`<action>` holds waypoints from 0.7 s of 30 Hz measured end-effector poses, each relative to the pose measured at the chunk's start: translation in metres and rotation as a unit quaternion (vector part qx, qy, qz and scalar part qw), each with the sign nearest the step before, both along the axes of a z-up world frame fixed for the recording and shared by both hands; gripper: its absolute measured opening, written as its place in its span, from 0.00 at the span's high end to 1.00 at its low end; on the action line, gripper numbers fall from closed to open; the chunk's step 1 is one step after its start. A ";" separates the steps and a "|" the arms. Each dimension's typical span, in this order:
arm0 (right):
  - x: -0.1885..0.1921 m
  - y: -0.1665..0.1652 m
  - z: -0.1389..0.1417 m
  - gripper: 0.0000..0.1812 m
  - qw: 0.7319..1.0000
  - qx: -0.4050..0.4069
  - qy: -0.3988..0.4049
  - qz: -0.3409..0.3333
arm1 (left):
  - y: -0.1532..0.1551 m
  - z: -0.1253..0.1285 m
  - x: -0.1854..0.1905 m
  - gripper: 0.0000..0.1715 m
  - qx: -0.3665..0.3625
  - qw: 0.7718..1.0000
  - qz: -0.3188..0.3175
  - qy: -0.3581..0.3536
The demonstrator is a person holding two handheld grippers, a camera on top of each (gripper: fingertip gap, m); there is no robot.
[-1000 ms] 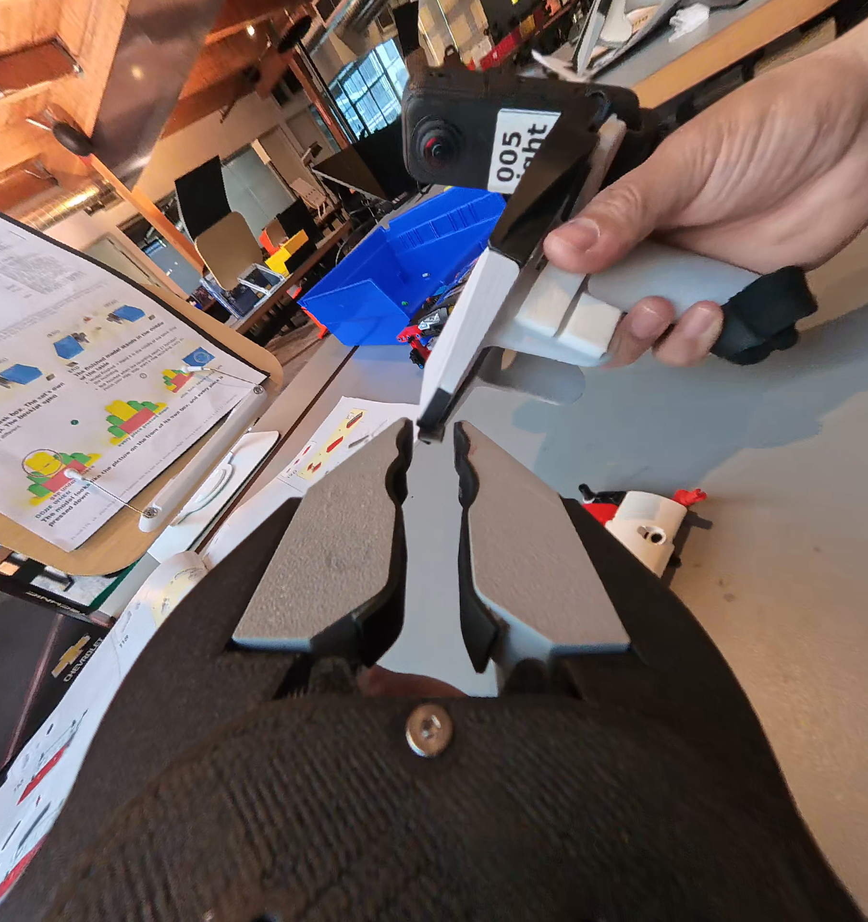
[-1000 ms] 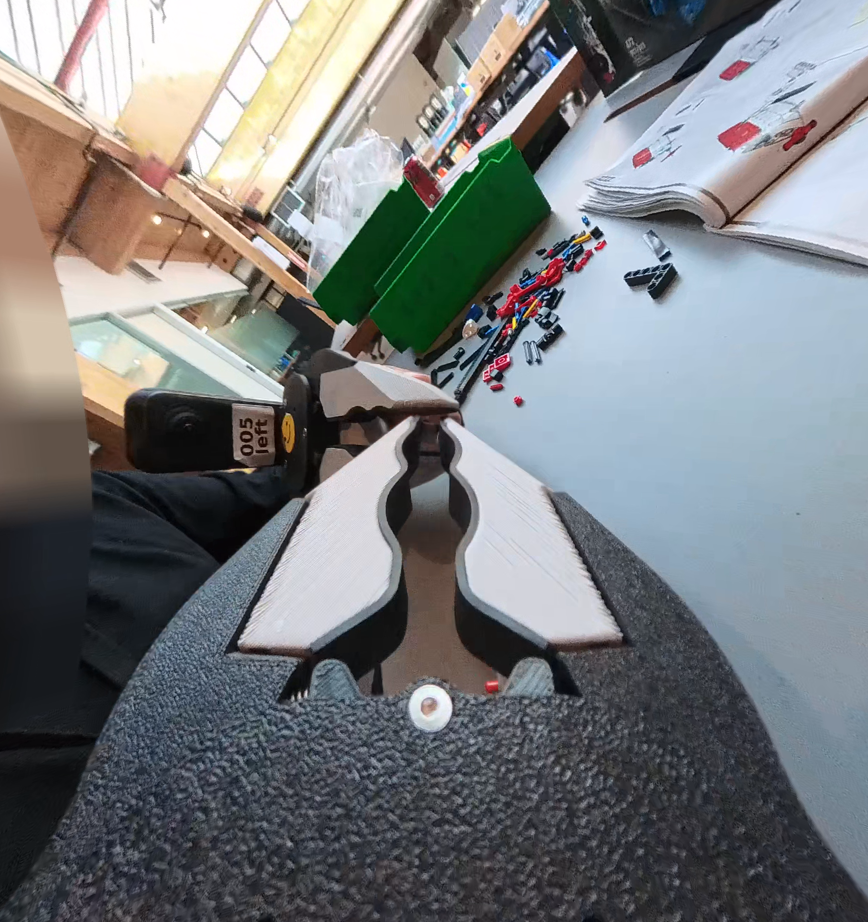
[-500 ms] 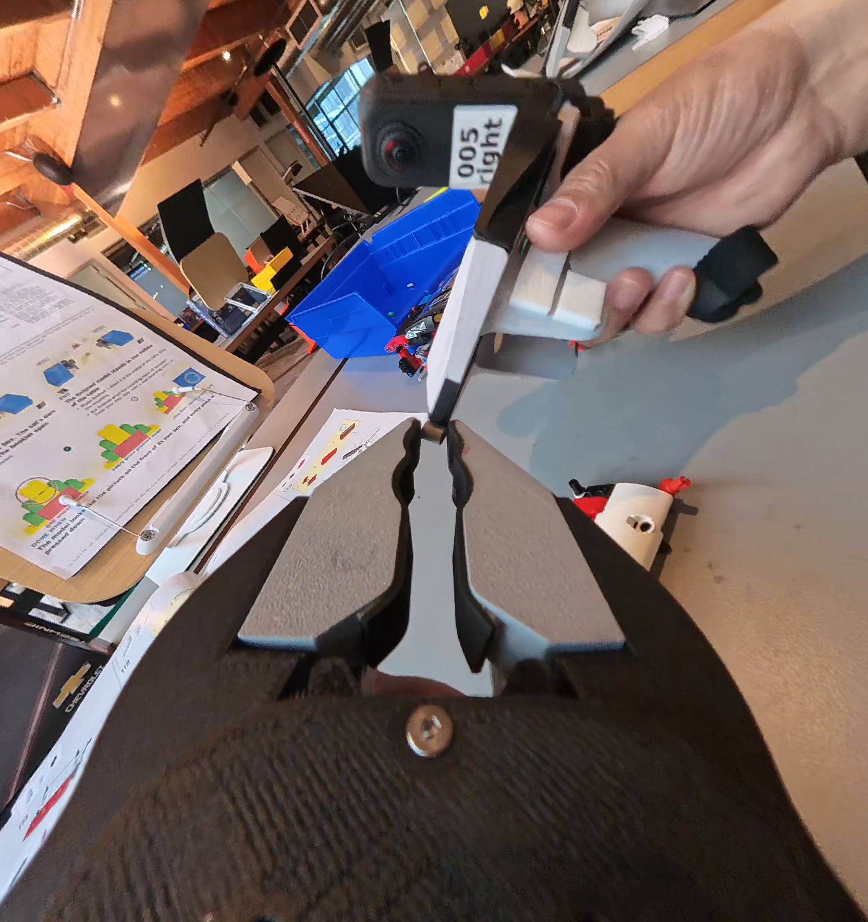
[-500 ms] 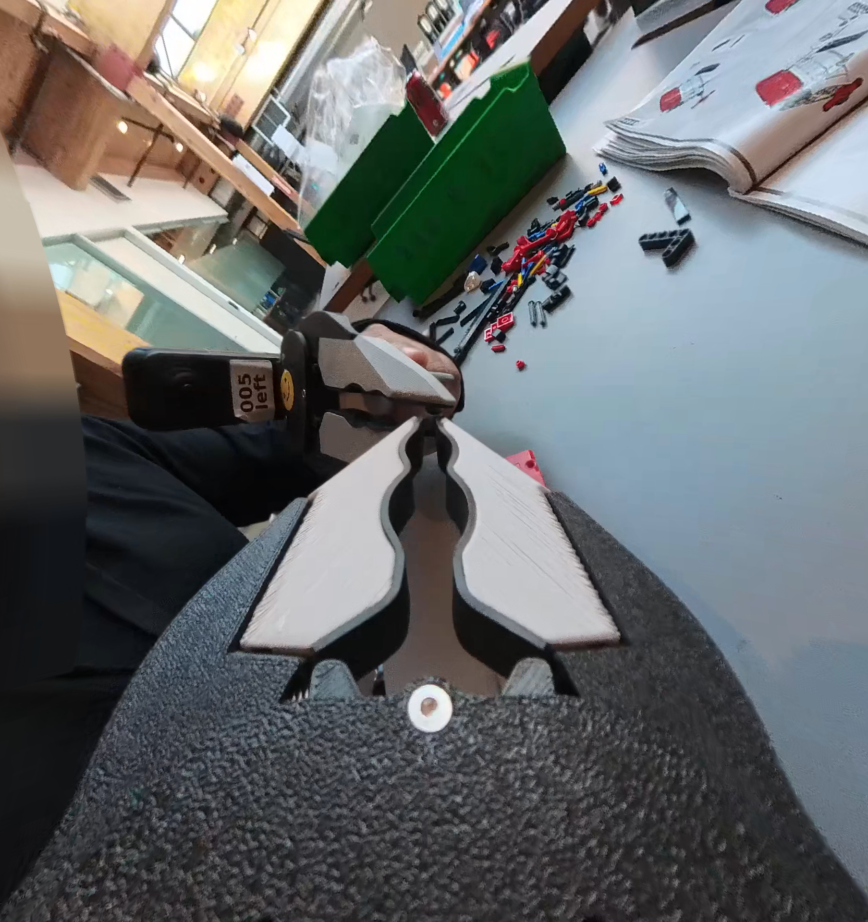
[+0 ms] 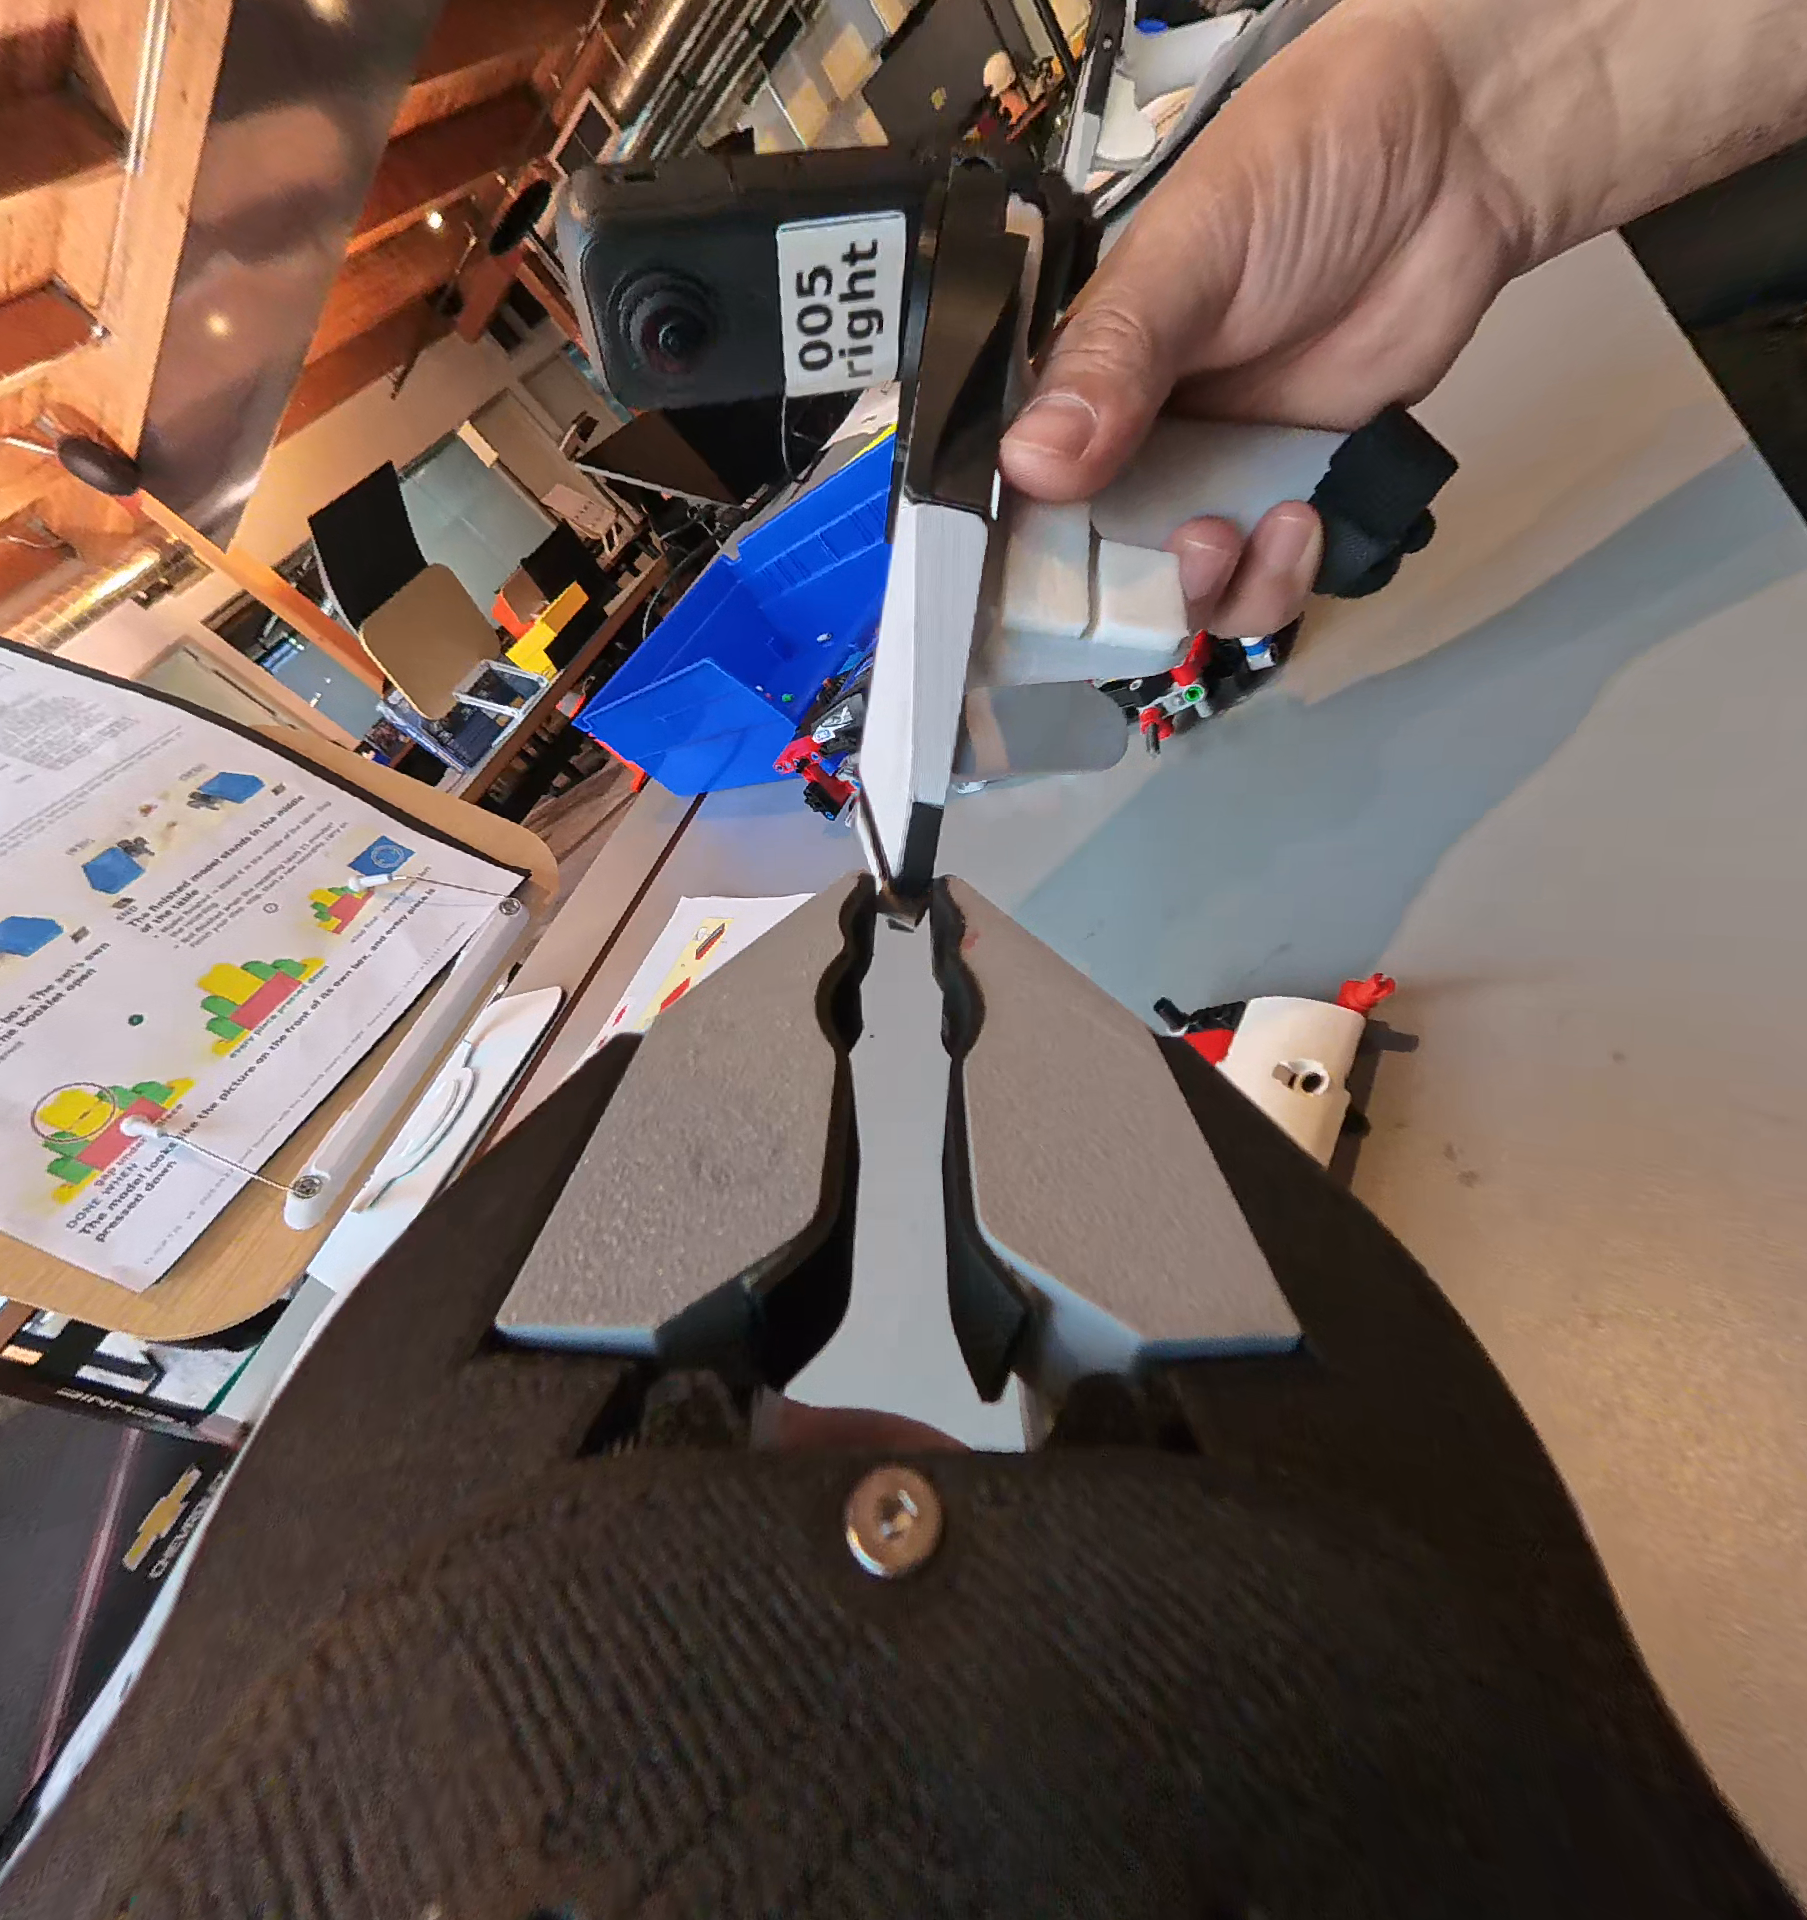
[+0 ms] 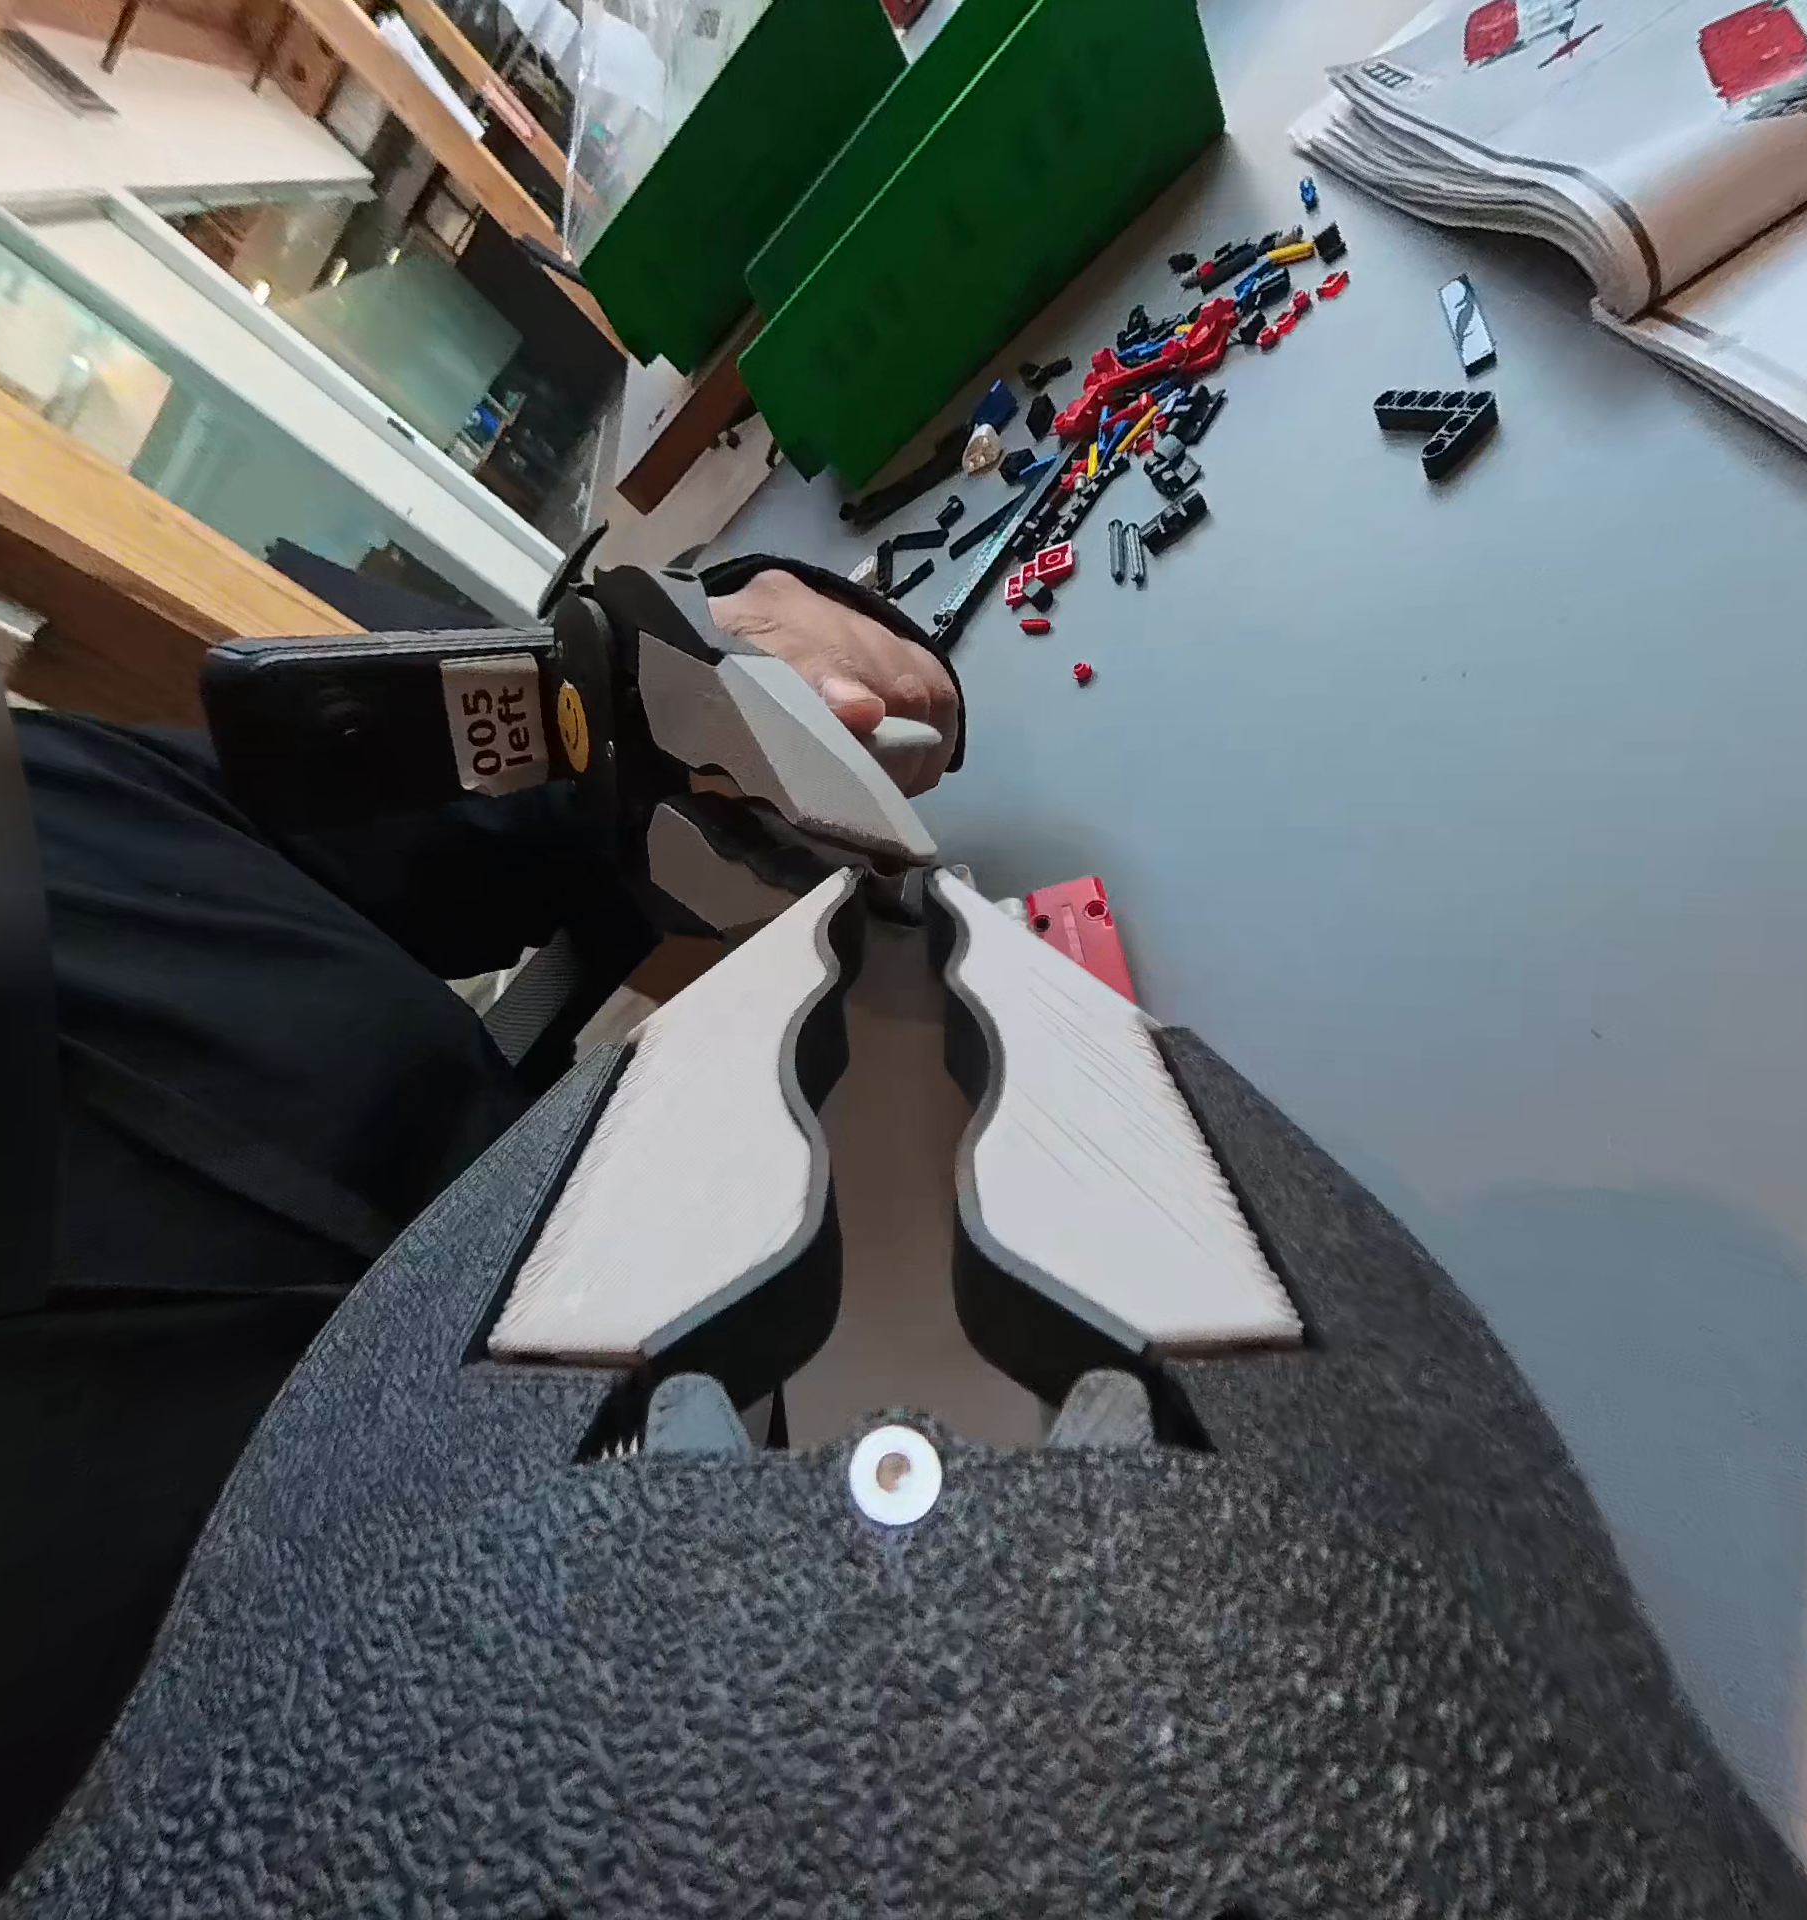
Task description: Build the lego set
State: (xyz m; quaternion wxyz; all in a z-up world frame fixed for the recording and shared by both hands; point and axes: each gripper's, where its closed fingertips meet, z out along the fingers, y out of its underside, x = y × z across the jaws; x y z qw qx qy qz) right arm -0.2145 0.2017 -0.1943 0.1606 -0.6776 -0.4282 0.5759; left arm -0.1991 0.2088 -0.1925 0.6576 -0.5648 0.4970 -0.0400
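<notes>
Left wrist view: left tool (image 5: 901,904) pinching small dark piece (image 5: 901,918).

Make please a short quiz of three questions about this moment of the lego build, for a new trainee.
1. True or false: the left gripper and right gripper meet tip to tip around one small dark piece.
2. Which colour are the bins behind the loose pile of lego parts in the right wrist view? A) green B) yellow C) white
3. Fill in: the black L-shaped beam lies on the grey table beside the open ______.

Key: 1 true; 2 A; 3 instruction booklet.
</notes>
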 end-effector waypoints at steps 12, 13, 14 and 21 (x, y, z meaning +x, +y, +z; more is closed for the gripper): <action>-0.001 0.018 0.023 0.98 0.985 -0.087 0.122 -0.082 | 0.007 0.018 -0.012 0.88 0.012 0.998 0.033 -0.054; 0.001 0.021 0.028 0.97 0.977 -0.116 0.150 -0.099 | 0.008 0.022 -0.014 0.88 0.016 0.997 0.040 -0.062; 0.001 0.023 0.032 0.97 0.967 -0.144 0.176 -0.111 | 0.008 0.024 -0.015 0.88 0.020 0.997 0.045 -0.067; -0.012 0.015 0.033 0.97 0.933 -0.218 0.246 -0.148 | 0.012 0.028 -0.019 0.90 0.028 0.994 0.073 -0.077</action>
